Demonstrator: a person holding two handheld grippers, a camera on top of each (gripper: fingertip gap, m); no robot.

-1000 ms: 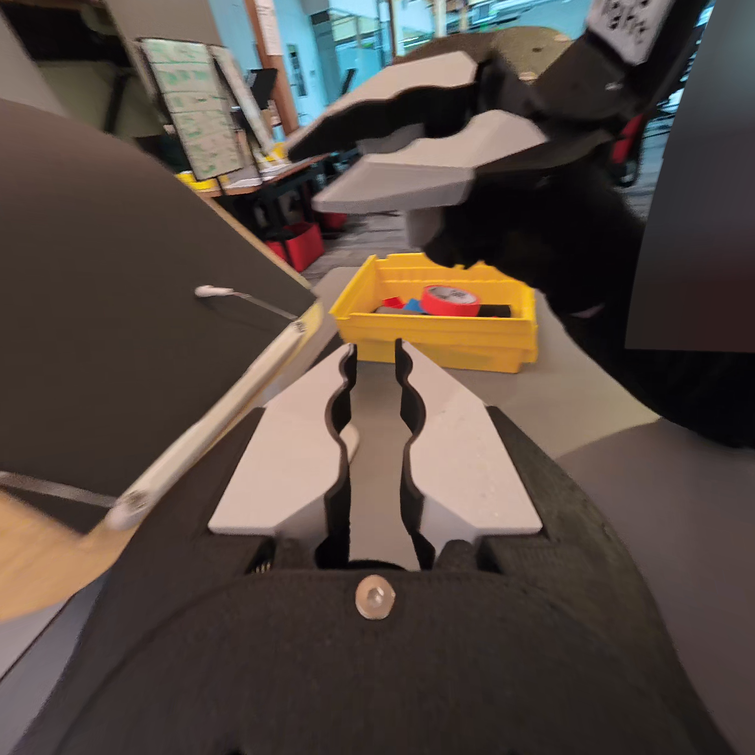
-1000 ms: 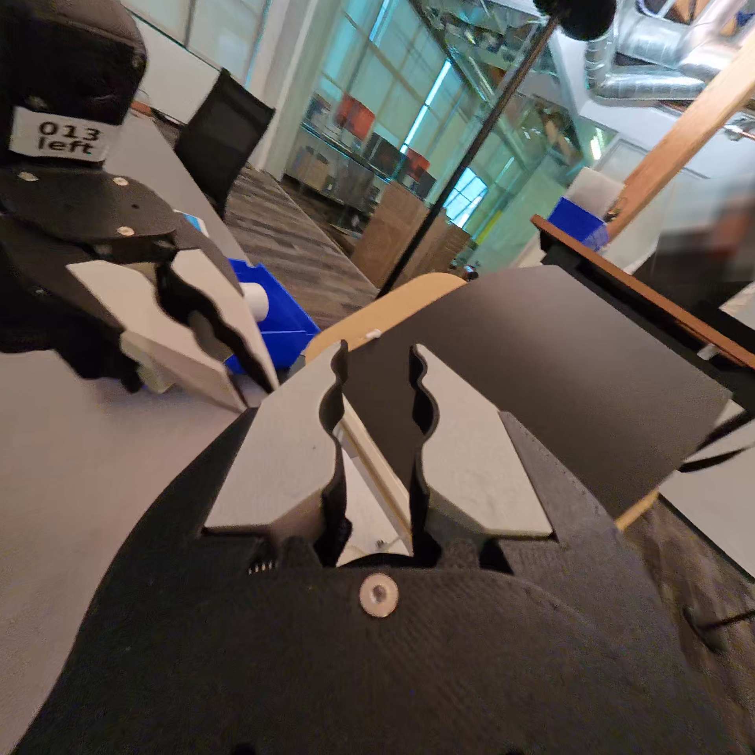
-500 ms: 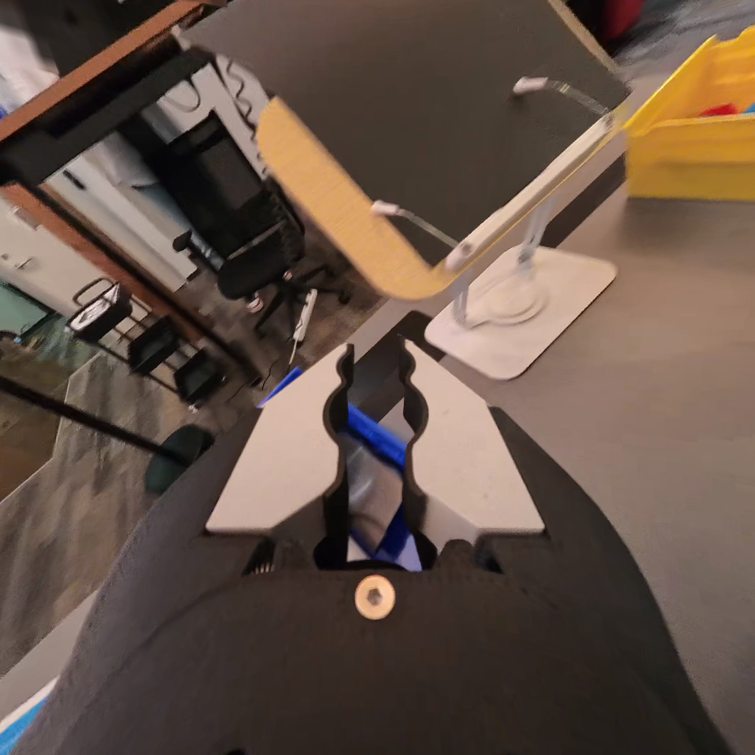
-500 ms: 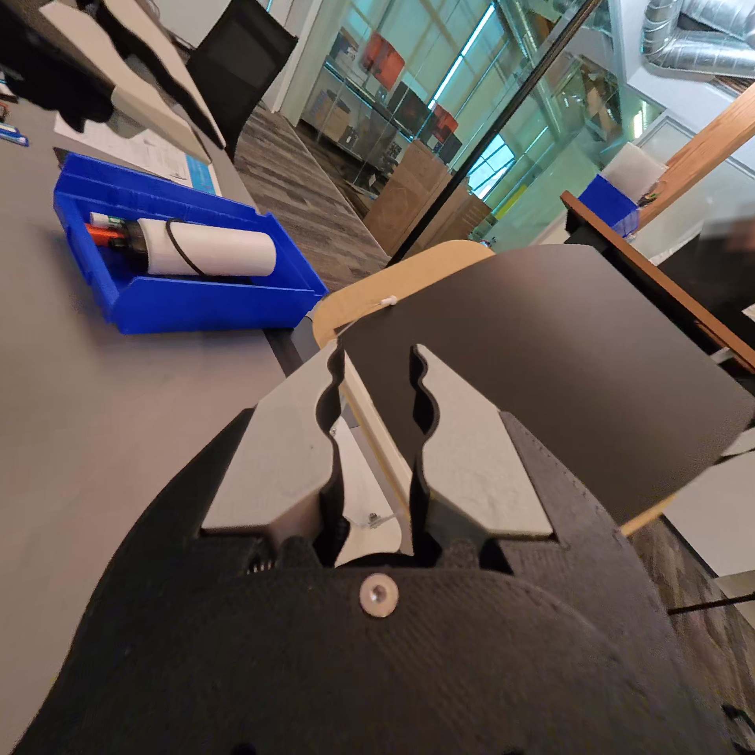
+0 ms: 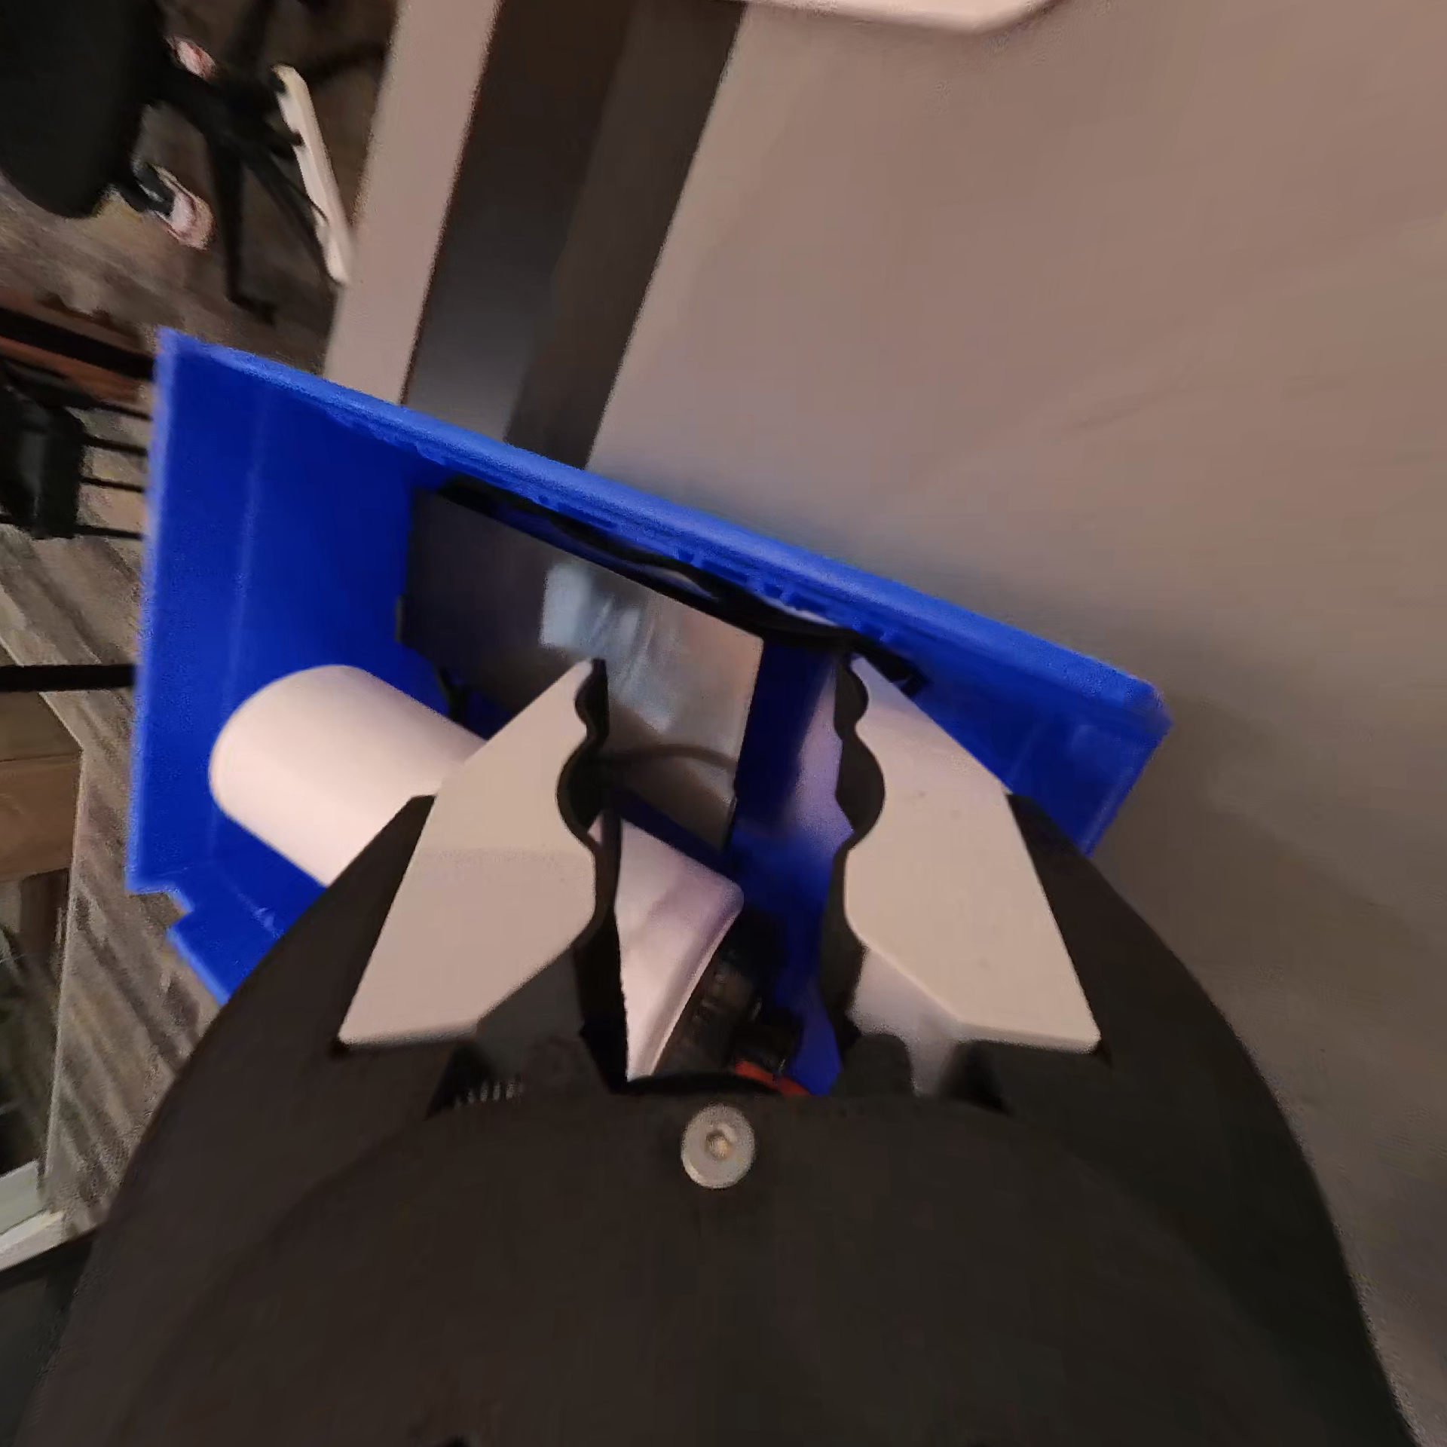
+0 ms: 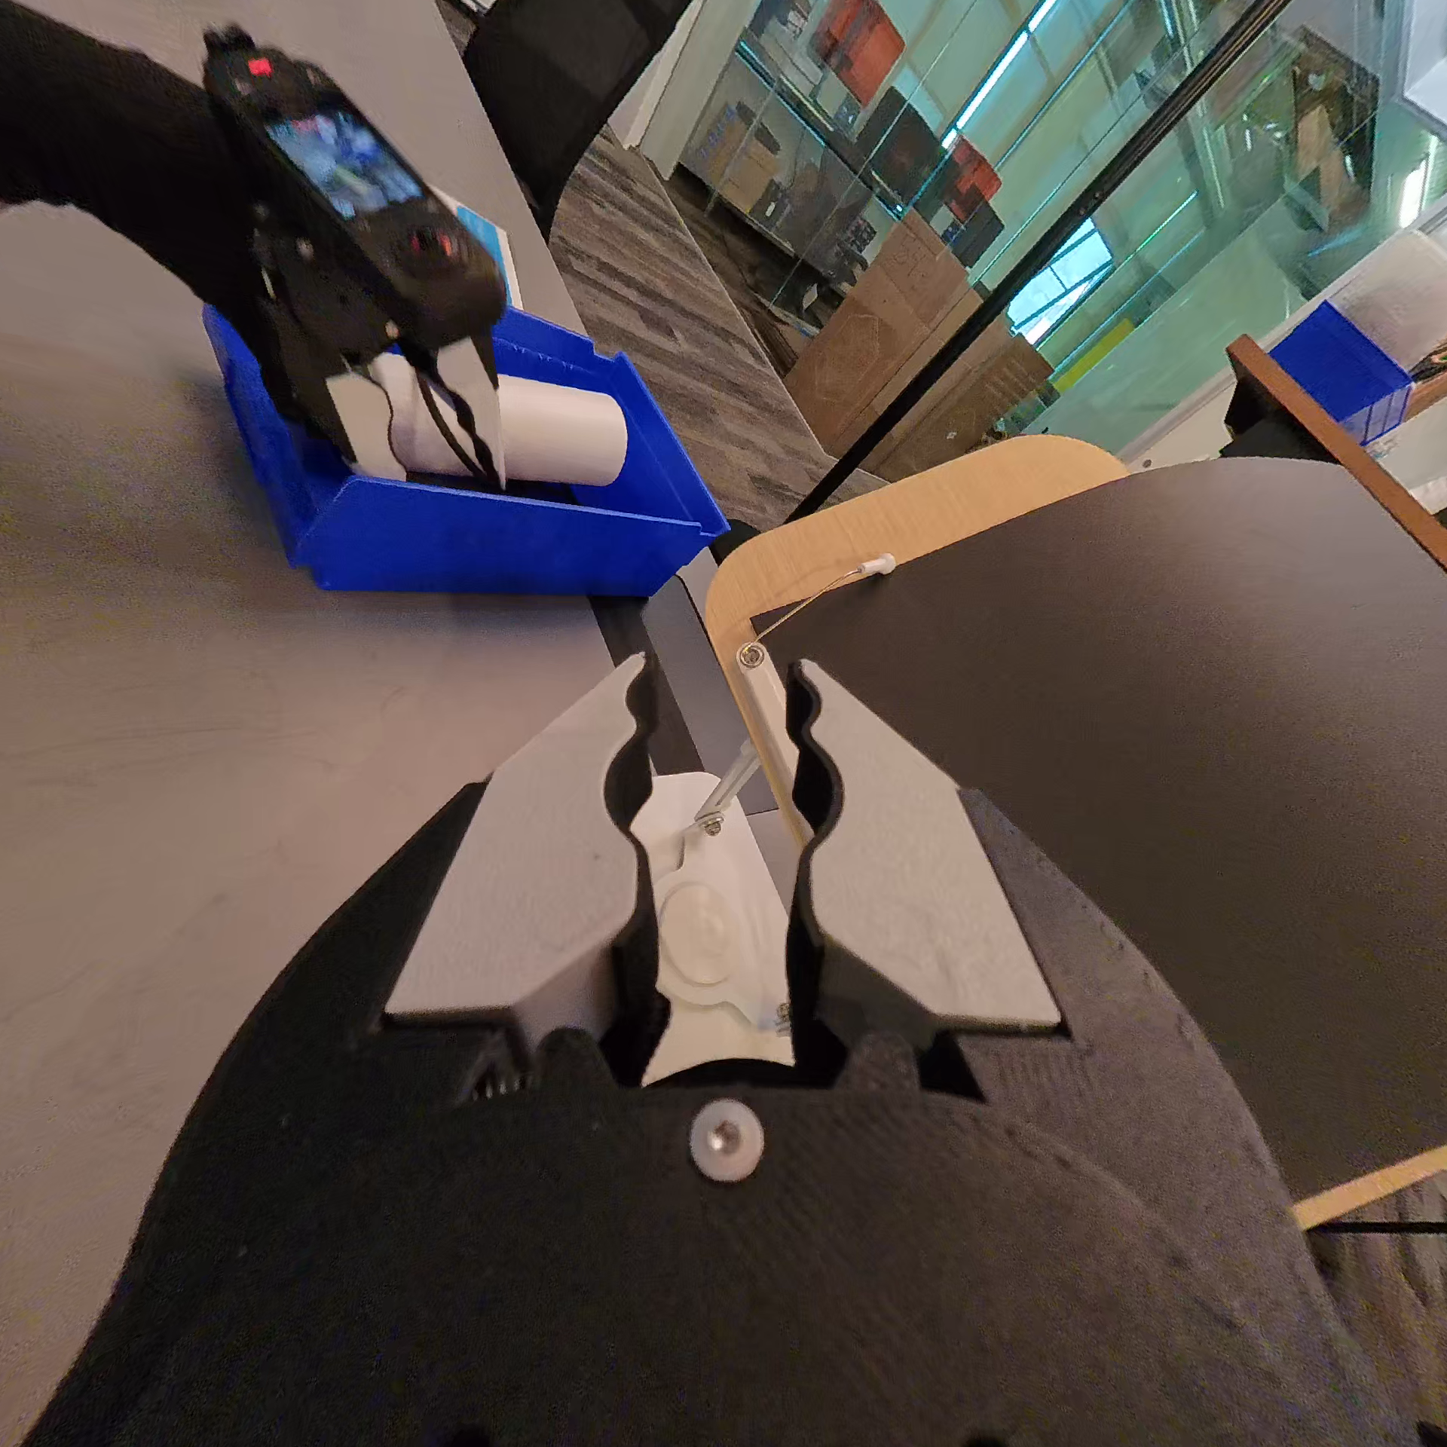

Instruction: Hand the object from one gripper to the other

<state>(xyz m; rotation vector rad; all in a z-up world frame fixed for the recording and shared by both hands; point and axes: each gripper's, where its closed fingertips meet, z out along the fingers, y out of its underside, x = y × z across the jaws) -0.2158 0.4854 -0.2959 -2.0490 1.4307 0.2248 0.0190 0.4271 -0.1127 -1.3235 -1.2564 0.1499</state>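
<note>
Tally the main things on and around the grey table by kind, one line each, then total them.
Blue bin: 1
White roll lying in the bin: 1
Tongs, left over the bin and right held apart, both open: 2
Black board on a white stand: 1
Grey table: 1
Total: 6

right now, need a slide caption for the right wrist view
Left gripper reaches into the blue bin over a white roll; right gripper waits open.
</note>
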